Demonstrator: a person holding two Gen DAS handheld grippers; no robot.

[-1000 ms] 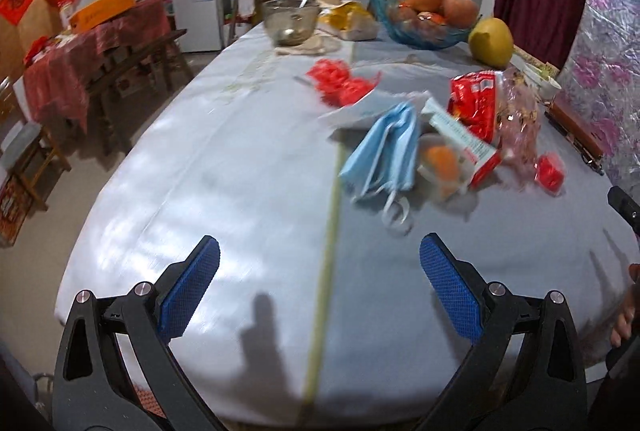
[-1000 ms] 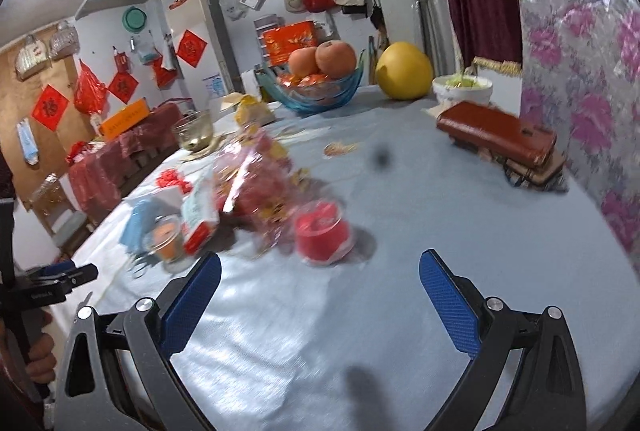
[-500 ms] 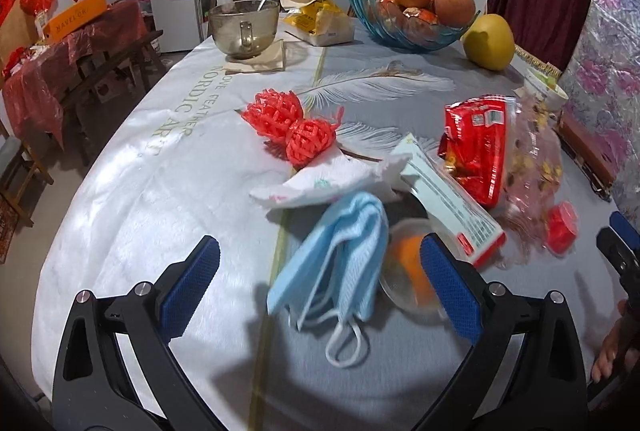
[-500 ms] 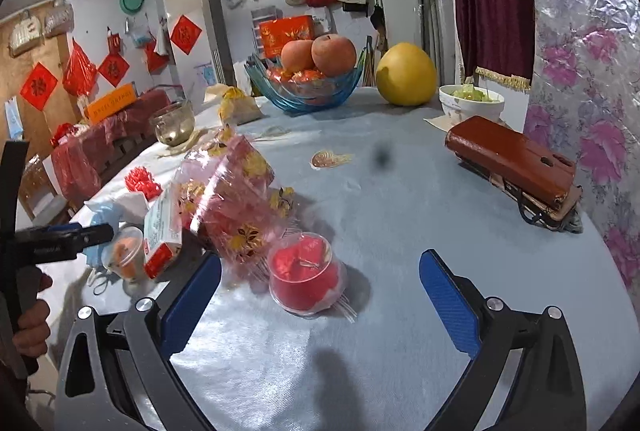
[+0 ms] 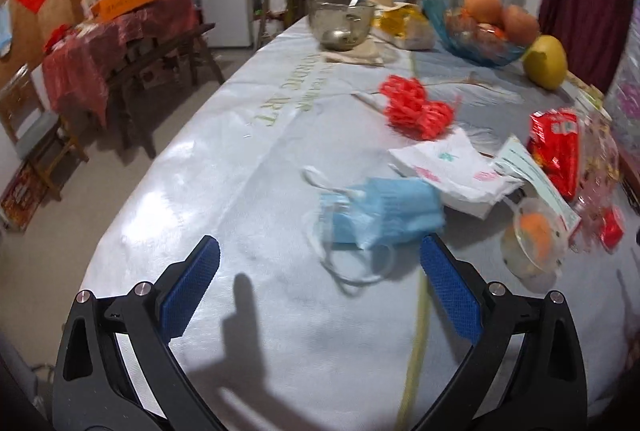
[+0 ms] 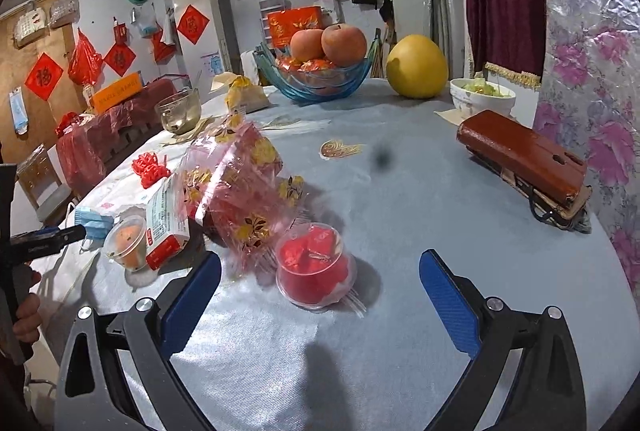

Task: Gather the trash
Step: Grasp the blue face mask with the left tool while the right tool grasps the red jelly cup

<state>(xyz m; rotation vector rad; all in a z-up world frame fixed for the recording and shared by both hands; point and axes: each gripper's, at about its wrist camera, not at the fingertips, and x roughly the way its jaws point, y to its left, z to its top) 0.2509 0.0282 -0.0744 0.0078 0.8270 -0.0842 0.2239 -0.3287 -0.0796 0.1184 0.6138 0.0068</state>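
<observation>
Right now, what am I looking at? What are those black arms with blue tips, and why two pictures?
No robot here: a person holds a hand tool with two fingers in each hand, each with a wide-angle camera looking forward along them. One picture is from the left gripper, the other from the right gripper. Both are open and hold nothing. On the cloth-covered table lies litter: a blue face mask just ahead of the left gripper, a white tissue pack, and a clear cup with red contents in front of the right gripper. The fruit bowl stands farther back.
</observation>
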